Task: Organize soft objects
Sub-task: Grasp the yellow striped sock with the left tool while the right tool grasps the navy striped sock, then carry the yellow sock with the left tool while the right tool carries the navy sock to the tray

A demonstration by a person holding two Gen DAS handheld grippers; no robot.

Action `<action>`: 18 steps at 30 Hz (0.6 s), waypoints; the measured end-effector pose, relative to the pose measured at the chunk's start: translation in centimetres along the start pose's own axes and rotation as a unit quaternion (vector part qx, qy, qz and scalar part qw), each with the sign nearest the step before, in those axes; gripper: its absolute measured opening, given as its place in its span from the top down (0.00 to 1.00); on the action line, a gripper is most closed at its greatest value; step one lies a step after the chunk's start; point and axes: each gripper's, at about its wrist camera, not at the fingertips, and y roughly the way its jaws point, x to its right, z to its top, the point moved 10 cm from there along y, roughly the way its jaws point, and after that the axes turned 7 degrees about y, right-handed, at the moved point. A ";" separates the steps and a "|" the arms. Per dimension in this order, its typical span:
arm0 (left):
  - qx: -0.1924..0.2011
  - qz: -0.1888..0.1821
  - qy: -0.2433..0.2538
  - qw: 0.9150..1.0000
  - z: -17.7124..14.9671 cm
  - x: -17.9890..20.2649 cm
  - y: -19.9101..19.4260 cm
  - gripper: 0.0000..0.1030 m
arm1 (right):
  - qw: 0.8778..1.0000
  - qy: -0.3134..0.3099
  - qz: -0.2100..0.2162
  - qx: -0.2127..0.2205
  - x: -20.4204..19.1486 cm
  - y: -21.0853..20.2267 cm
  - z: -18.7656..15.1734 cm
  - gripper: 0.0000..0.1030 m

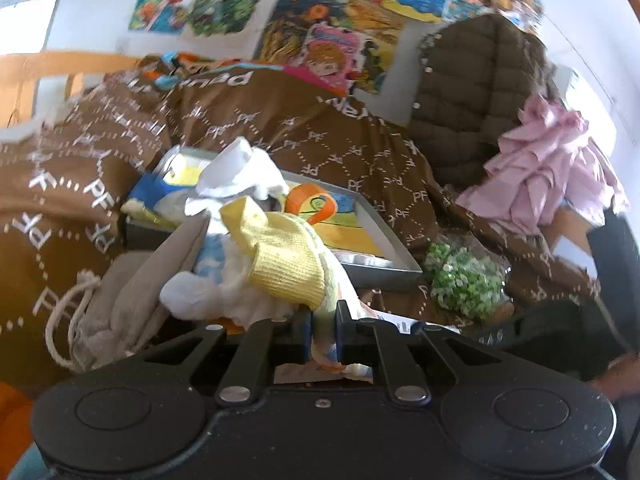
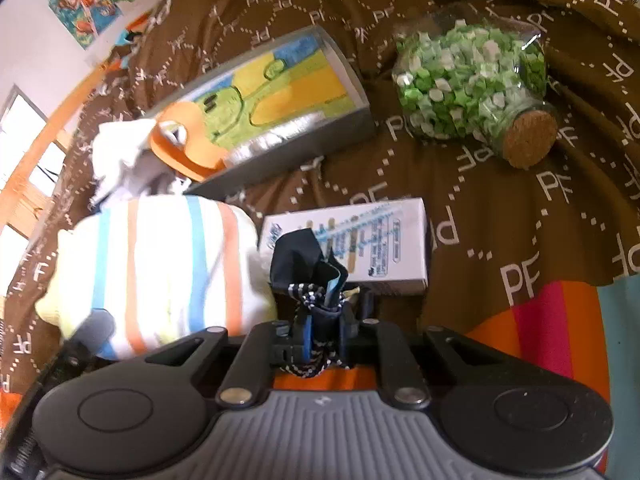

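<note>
Knitted yellow sock, matt brown cloth bedspread, clear glass jar with rough cork stopper.

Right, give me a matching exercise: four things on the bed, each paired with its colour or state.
Things:
1. jar
2. small box
3. striped sock
4. dark pouch

States:
A. pinched in the right gripper
B. on its side, corked, full of green bits
C. white, lying flat on the brown blanket
D. pastel blue and orange bands

Pairs: 1-B, 2-C, 3-D, 4-A
</note>
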 end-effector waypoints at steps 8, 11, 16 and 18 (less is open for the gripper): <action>0.027 0.034 0.083 0.996 0.5 1.2 -0.9 0.90 | 0.998 -0.002 0.034 0.046 -0.7 -1.8 1.2 0.88; 0.042 0.049 0.102 0.993 1.0 1.2 -1.3 0.91 | 0.997 -0.013 0.045 0.066 -1.2 -2.4 1.7 0.88; 0.055 0.062 0.107 0.991 1.7 0.9 -1.8 0.91 | 0.993 -0.030 0.064 0.090 -2.3 -3.4 2.2 0.89; 0.063 0.061 0.111 0.990 2.0 1.0 -2.0 0.91 | 0.991 -0.039 0.072 0.103 -2.8 -3.7 2.4 0.89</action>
